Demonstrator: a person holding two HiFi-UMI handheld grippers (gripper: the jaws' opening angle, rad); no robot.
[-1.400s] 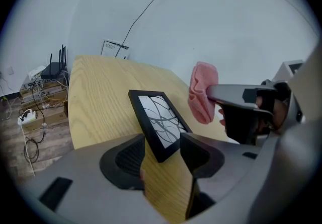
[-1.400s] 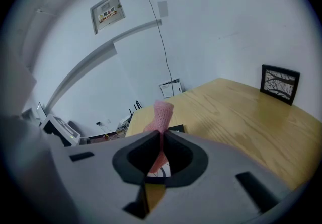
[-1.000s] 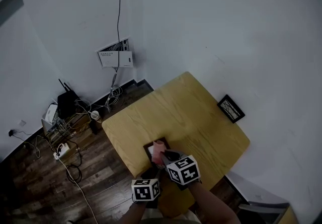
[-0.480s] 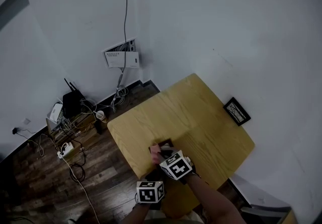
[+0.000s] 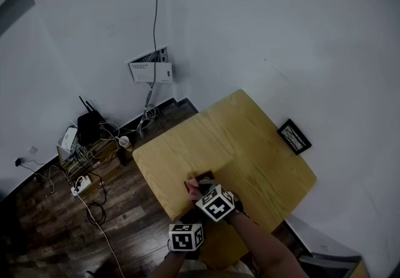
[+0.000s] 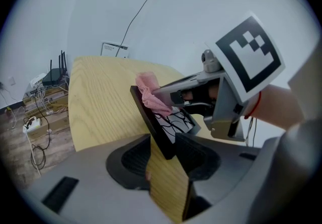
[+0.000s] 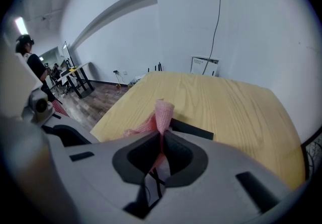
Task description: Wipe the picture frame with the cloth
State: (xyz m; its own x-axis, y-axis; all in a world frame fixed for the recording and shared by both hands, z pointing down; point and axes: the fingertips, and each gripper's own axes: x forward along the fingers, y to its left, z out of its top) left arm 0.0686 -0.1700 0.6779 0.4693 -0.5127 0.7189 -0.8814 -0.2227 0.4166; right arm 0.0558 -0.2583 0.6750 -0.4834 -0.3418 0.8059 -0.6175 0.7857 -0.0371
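While the left gripper [image 6: 164, 143] stays put, the right gripper [image 7: 161, 141] has rolled

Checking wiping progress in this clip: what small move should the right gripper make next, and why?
Probably drag the cloth down the picture frame toward the left gripper. The right gripper presses the cloth on the frame's top corner, and the left gripper clamps its lower corner, holding it tilted.
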